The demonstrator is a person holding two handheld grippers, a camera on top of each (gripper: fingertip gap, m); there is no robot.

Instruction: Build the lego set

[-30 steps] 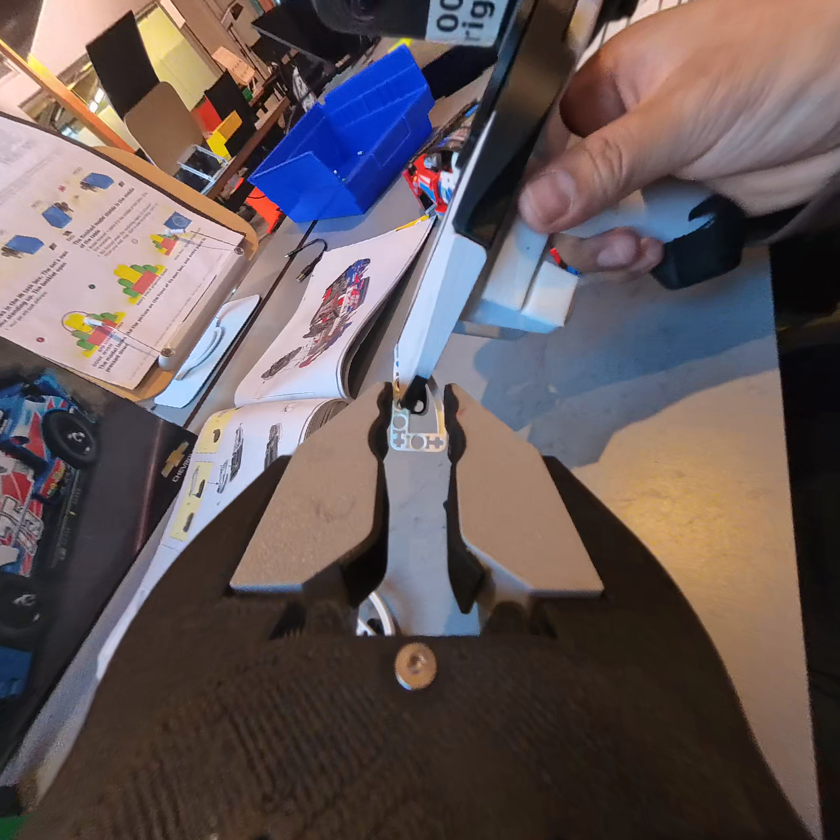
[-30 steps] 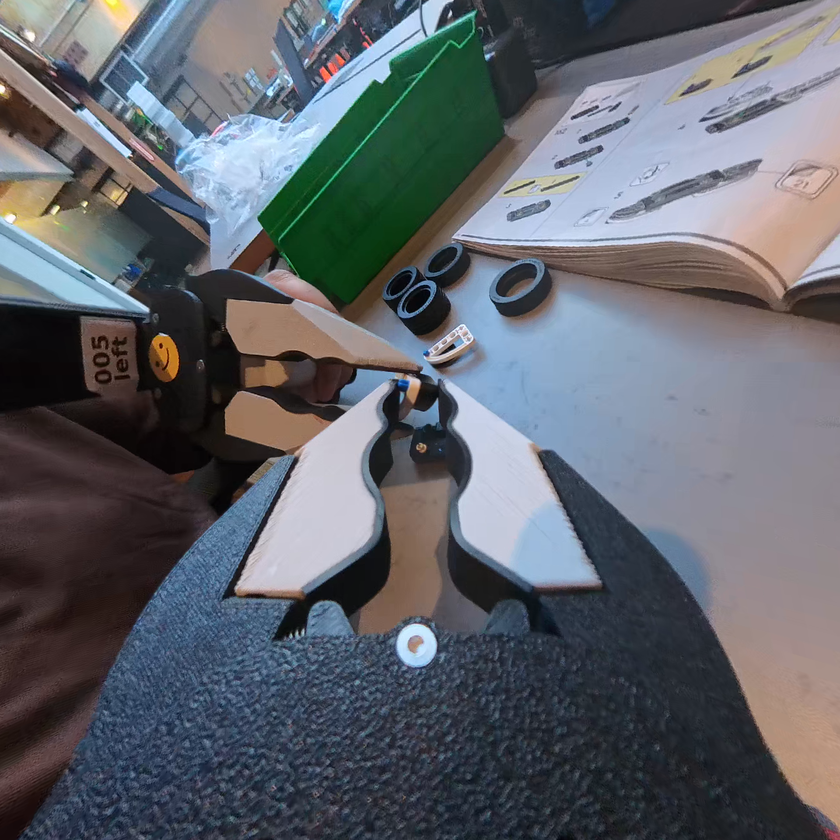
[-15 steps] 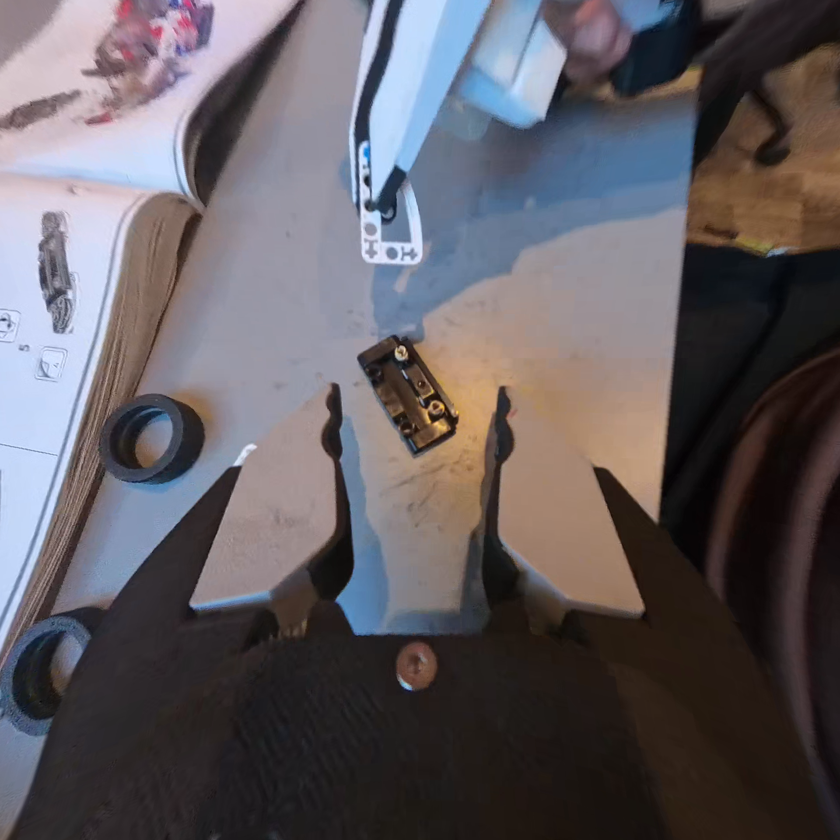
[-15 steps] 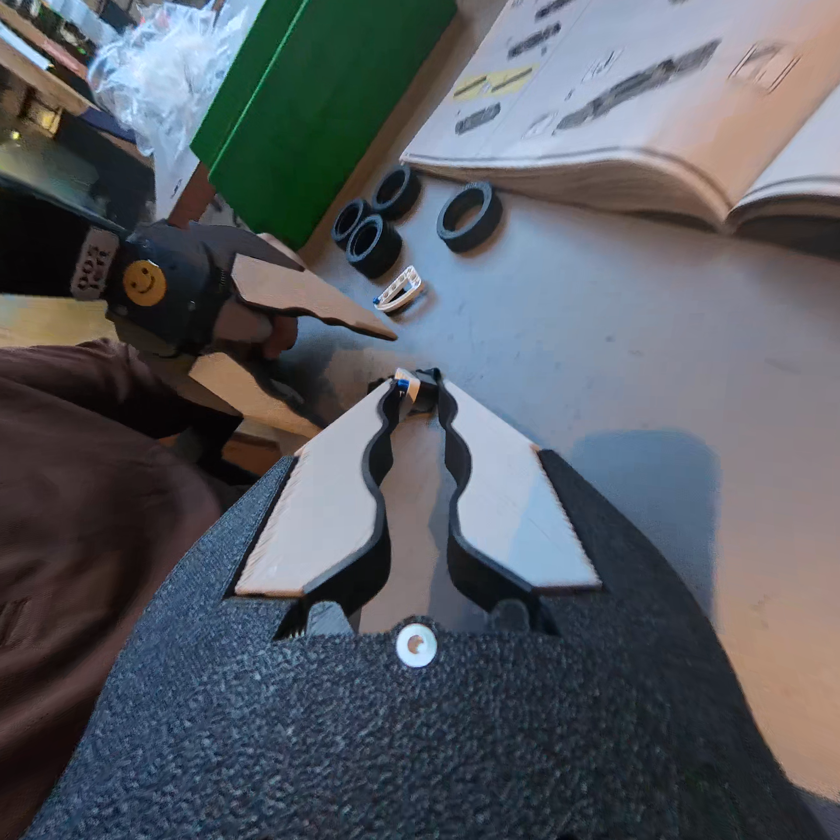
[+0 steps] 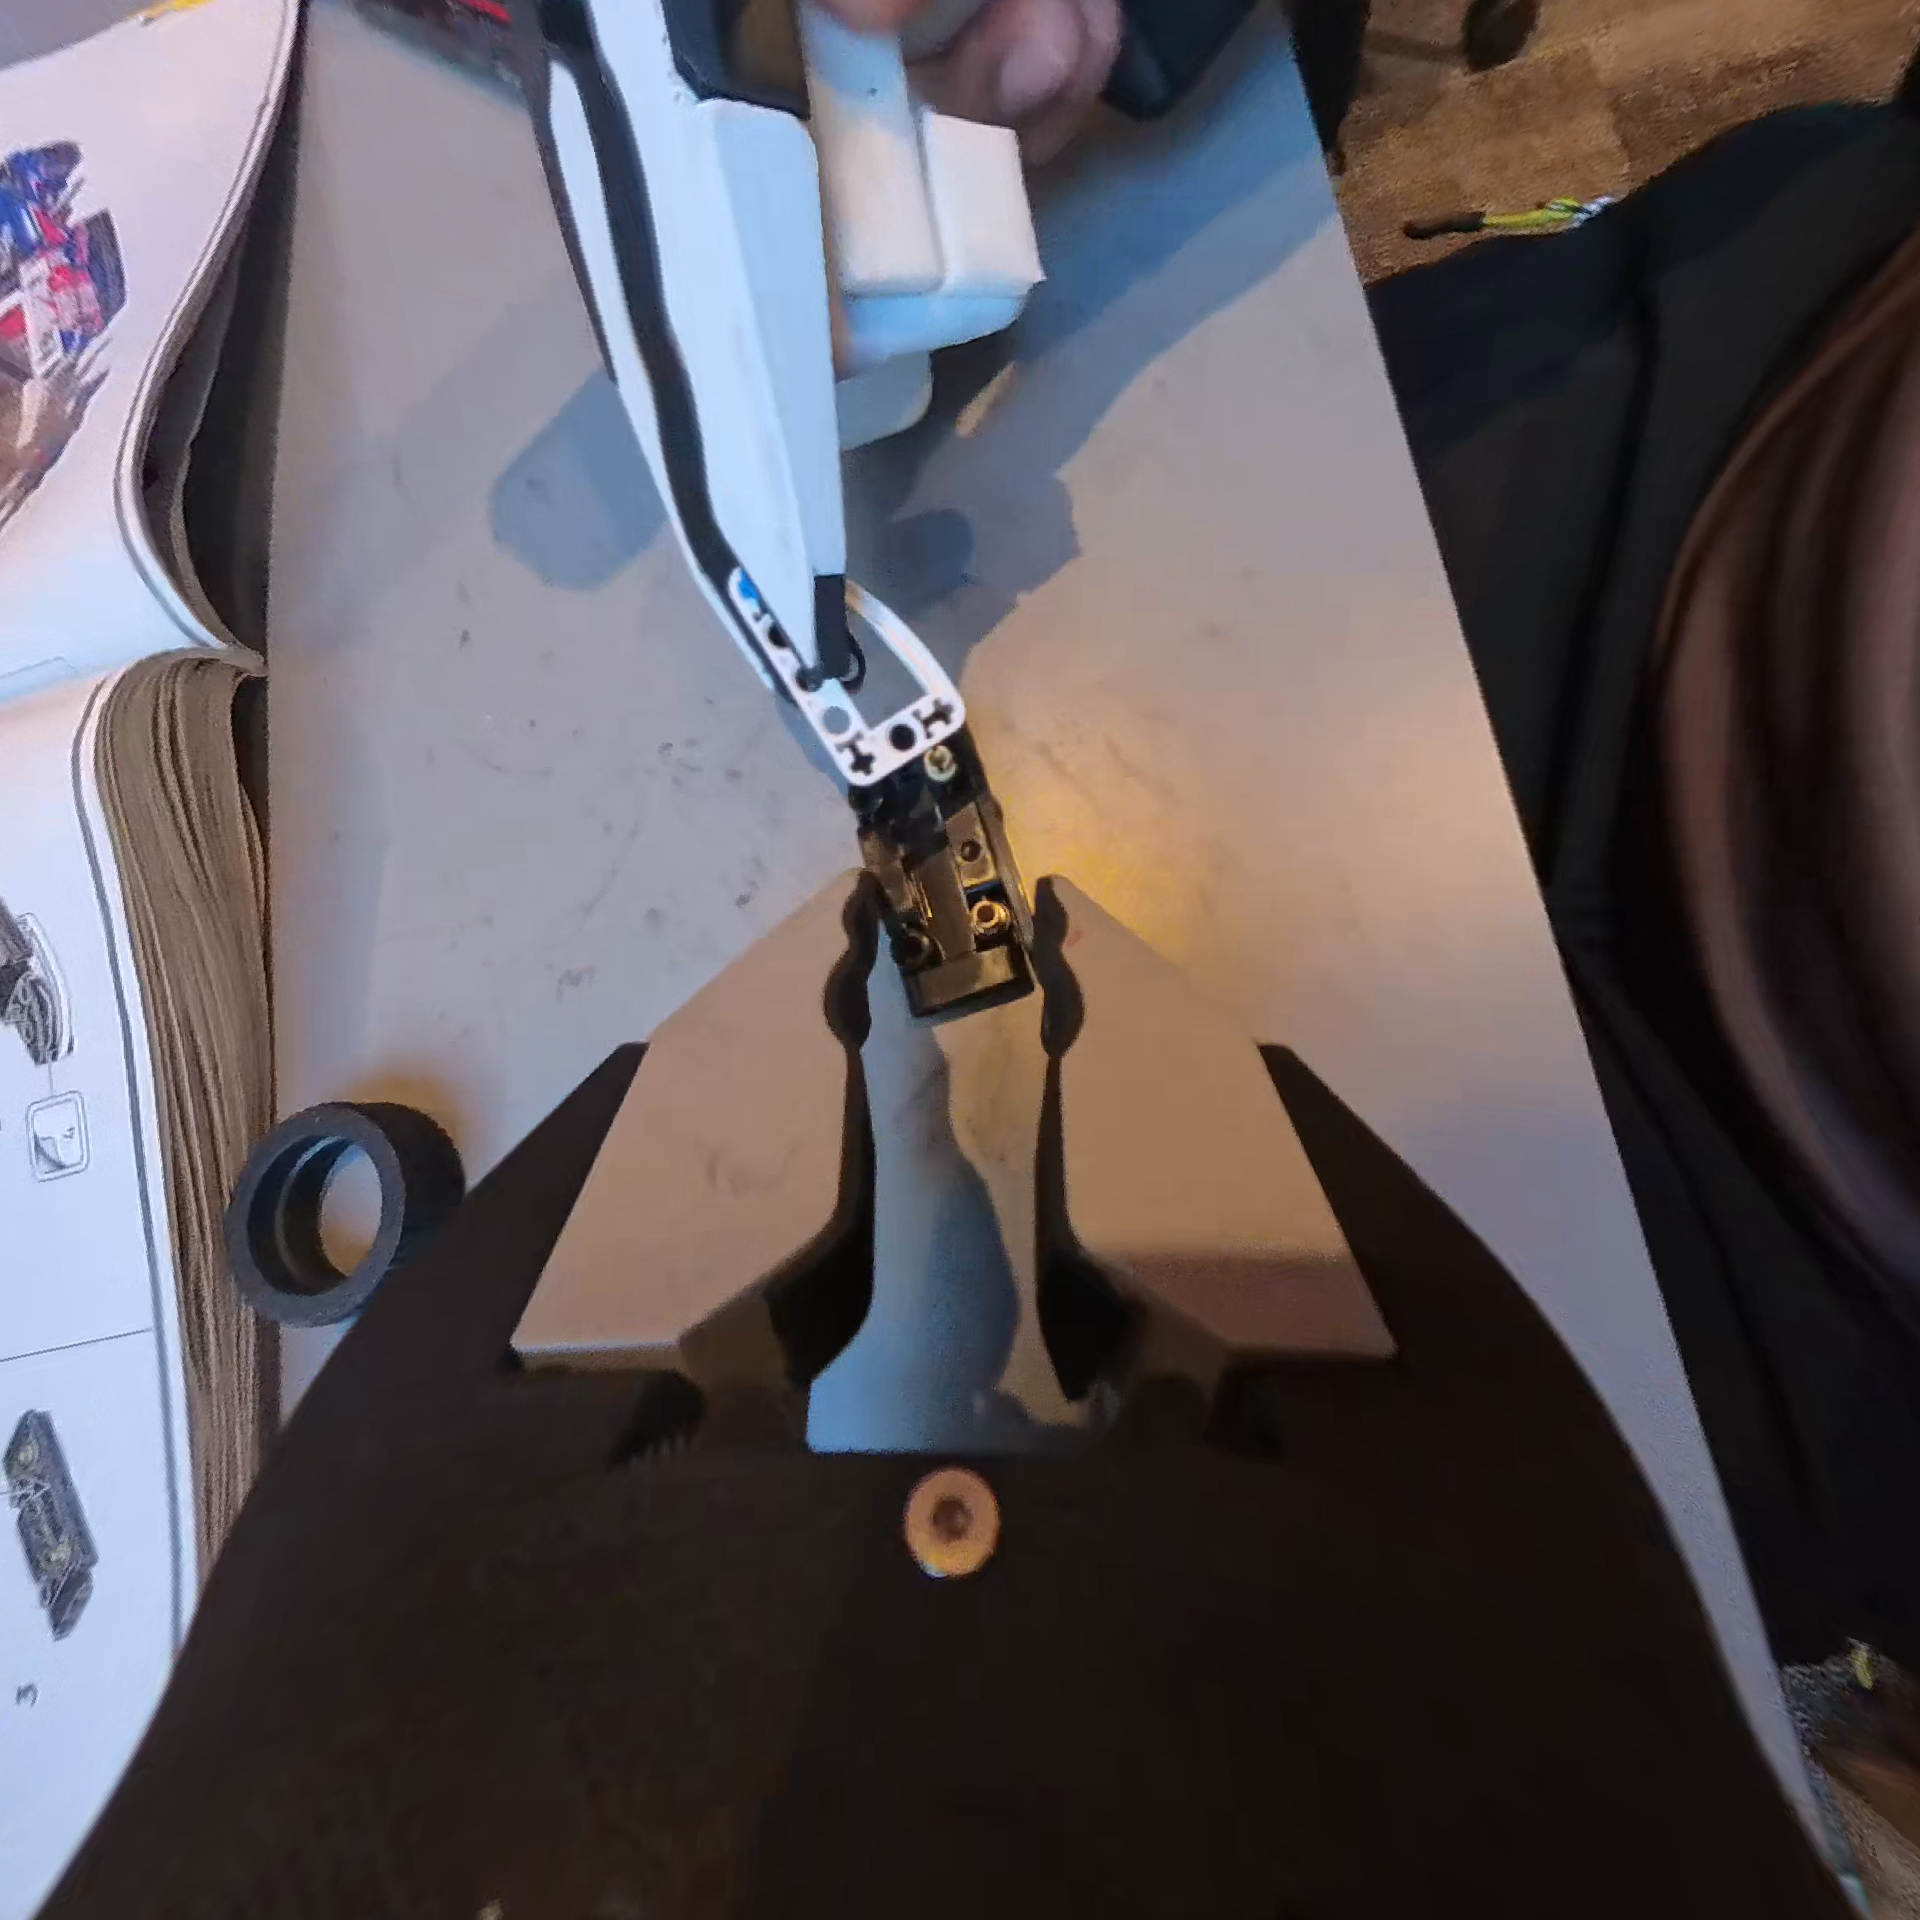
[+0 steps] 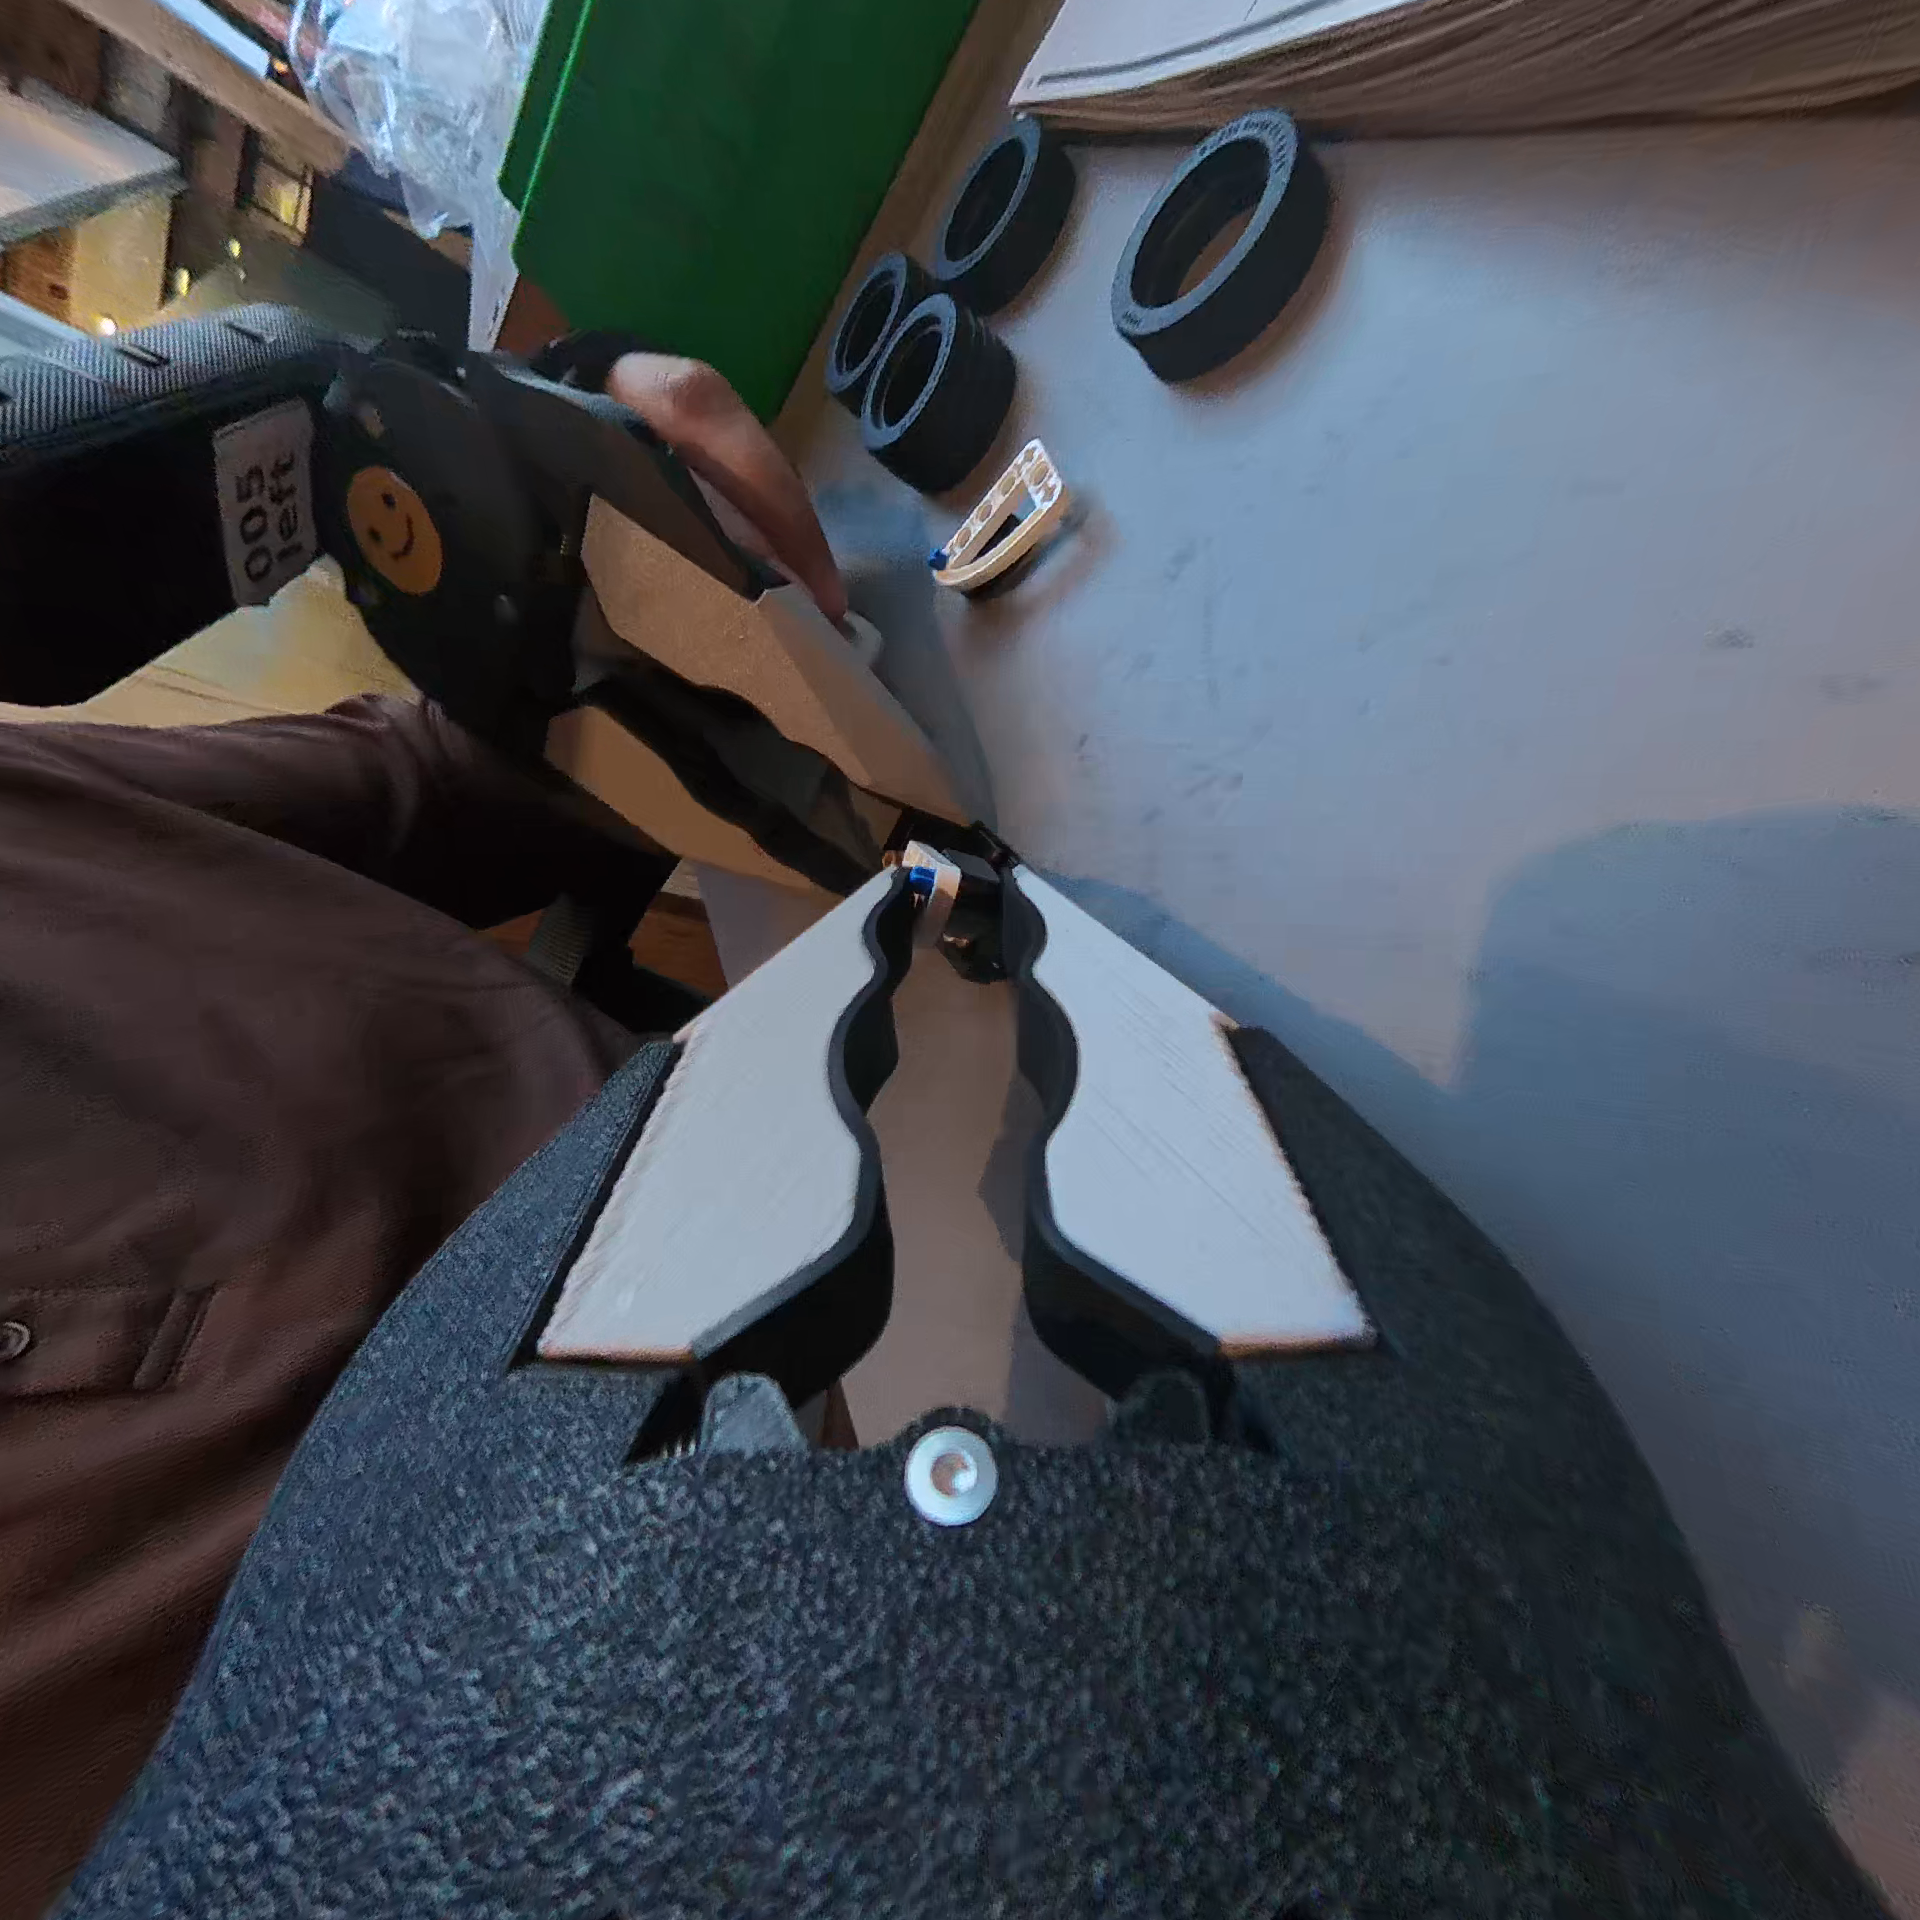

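In the left wrist view my left gripper (image 5: 951, 904) is closed around a small black lego block (image 5: 951, 935) that lies on the grey table (image 5: 520, 727). The block sits between the fingertips. My right gripper (image 5: 821, 665) comes in from above, shut on a white lego frame piece (image 5: 894, 727) with a blue pin. The frame's lower edge touches the block's far end. In the right wrist view my right gripper (image 6: 951, 883) is shut on that white piece (image 6: 930, 883), and the left gripper (image 6: 727, 717) meets it from the left.
A second white frame piece (image 6: 1003, 520) lies on the table by several black tyres (image 6: 1221, 239). One tyre (image 5: 317, 1210) sits beside the open instruction booklet (image 5: 83, 935). A green bin (image 6: 727, 156) stands behind. The table edge (image 5: 1455, 727) runs close on the right. Spacing between my two grippers at the tips: around 4 cm.
My left gripper let go of the white frame, opened, dropped over the black block and closed around it. My right gripper kept the white frame and brought it down to the block.
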